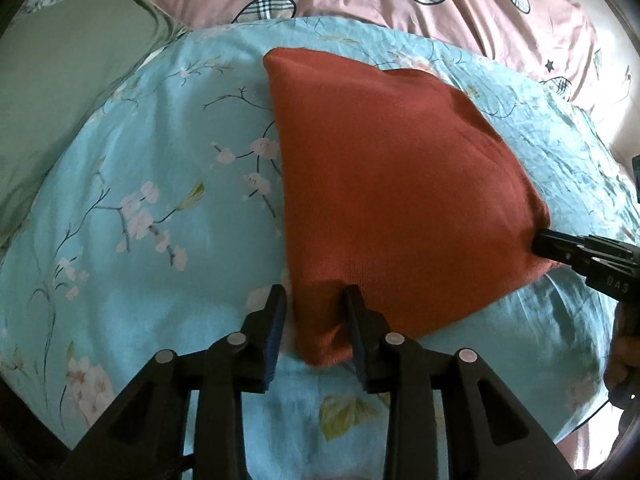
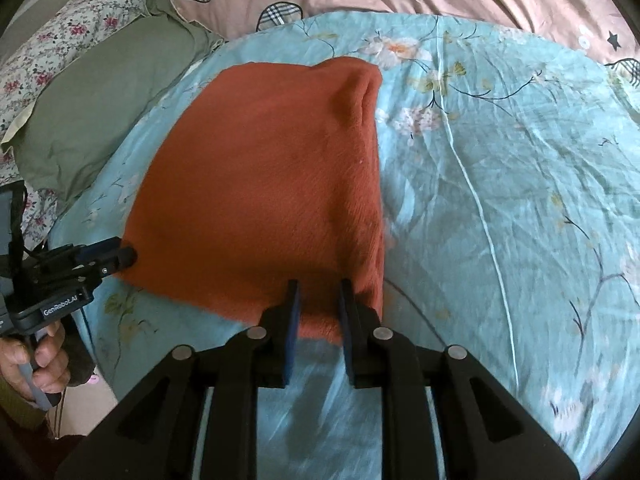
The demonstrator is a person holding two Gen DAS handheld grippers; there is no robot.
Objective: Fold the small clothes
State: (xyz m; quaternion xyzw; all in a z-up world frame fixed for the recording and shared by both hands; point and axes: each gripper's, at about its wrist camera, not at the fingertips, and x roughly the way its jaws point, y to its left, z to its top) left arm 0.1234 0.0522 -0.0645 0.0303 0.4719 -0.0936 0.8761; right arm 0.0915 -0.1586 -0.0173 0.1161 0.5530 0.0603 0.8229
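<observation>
Soft, even daylight falls over the sheet (image 1: 140,184), casting faint shadows under the black fingers (image 2: 294,312). Both views bulge heavily (fisheye), with dark rounded corners. The near sheet smears with blur; the cloth (image 1: 392,168) stays fairly sharp. No harsh glare.

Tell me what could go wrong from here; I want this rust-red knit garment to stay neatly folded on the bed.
1. Both grippers, left gripper and right gripper, straddle near corners of the folded rust-red knit garment with open jaws; pulling back could drag a corner and undo the fold.
2. The floral blue sheet is wrinkled and soft, so the garment may shift.
</observation>
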